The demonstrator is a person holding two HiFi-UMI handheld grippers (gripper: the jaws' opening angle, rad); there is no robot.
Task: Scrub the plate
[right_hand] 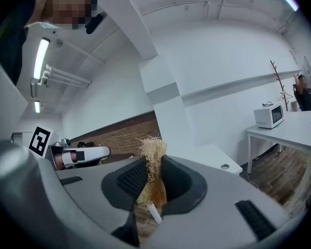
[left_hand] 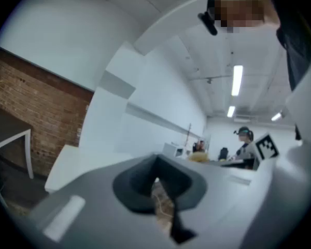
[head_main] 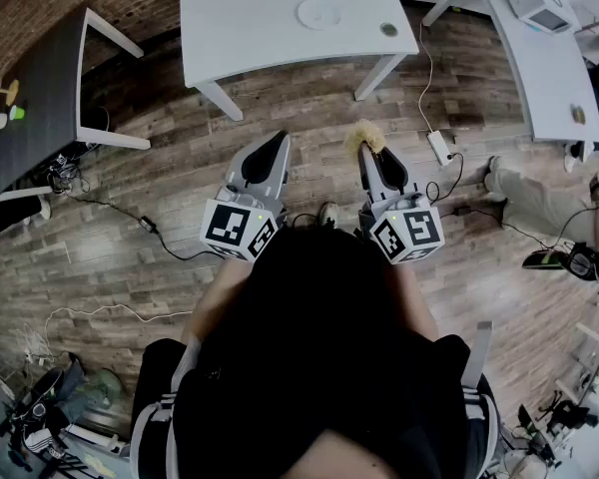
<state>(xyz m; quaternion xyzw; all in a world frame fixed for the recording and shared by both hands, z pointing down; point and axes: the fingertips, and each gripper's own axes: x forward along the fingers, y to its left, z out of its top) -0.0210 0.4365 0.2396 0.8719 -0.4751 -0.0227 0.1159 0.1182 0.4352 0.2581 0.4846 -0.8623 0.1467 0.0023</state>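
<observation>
Wood-plank floor fills the foreground, with a white table (head_main: 240,18) ahead; the plate (head_main: 319,13) lies flat just right of the table's middle. Right tongs (head_main: 367,158) clamp a straw-coloured fibre scrubber (head_main: 364,136), long axis along the tongs, frayed end toward the table. Left tongs (head_main: 277,146) are closed together, empty.

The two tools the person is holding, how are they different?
The right tool is clamped on a straw-coloured scrubber; the left tool is shut on nothing. A frayed tuft sticks out past the right tool's tip; the left tool's tip is bare. Both are grey and held over the wooden floor, short of the white table.
</observation>
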